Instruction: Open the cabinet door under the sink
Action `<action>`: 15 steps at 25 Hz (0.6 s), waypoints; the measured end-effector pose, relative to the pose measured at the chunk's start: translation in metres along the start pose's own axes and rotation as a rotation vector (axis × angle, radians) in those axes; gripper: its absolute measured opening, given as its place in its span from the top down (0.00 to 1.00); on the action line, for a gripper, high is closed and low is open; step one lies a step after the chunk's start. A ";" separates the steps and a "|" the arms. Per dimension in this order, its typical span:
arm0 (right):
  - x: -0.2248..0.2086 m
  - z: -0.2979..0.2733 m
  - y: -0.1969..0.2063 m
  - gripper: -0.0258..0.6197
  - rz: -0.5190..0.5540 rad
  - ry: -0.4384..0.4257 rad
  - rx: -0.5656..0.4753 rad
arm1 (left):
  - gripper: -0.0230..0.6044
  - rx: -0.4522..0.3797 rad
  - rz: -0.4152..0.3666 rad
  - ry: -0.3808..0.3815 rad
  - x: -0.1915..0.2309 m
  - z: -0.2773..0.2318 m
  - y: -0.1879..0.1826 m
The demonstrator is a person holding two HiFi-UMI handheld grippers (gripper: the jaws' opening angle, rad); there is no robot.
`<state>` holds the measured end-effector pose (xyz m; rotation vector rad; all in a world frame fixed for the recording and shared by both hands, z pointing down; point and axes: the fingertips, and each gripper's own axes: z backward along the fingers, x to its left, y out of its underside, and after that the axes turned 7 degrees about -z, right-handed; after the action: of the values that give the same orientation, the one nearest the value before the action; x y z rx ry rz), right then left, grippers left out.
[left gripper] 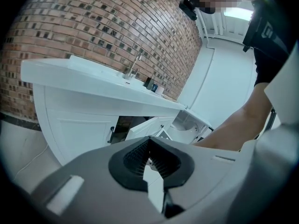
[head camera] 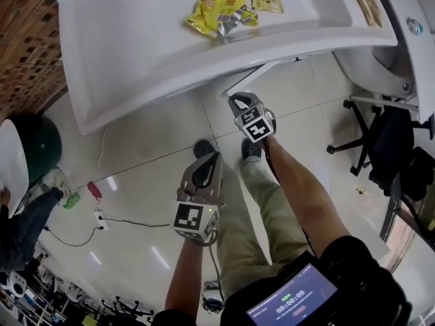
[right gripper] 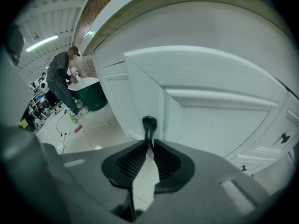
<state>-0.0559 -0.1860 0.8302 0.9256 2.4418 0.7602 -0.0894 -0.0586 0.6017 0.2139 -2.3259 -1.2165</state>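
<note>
- Right tool (right gripper: 150,143) pinches the dark handle (right gripper: 149,123) of the white door (right gripper: 210,125), which stands swung out from the cabinet under the counter (head camera: 136,53).
- Left tool (left gripper: 149,148), apart from the cabinet, has its jaws pressed together on nothing.
- In the head view the counter hides the cabinet, and only the door's top edge shows.
- The left gripper view shows a dark gap behind the door; its contents cannot be made out.
- Print on the yellow packets (head camera: 217,11) on the counter is too small to read.
- Digits on the screen (head camera: 292,297) at the person's chest are too blurred to read.
</note>
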 end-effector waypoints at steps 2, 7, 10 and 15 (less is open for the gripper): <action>0.001 0.004 0.004 0.90 0.007 -0.010 -0.001 | 0.94 0.008 0.001 0.006 -0.008 -0.003 0.002; 0.001 0.015 0.013 0.90 0.023 -0.023 0.001 | 0.94 -0.009 -0.025 0.017 -0.022 -0.011 0.000; 0.001 0.020 0.019 0.90 0.035 -0.033 0.006 | 0.94 -0.011 -0.030 0.021 -0.030 -0.014 -0.002; 0.002 0.028 0.027 0.90 0.048 -0.051 0.010 | 0.94 -0.008 -0.039 0.026 -0.040 -0.018 -0.003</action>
<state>-0.0292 -0.1578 0.8253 0.9987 2.3887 0.7325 -0.0466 -0.0585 0.5936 0.2713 -2.3045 -1.2339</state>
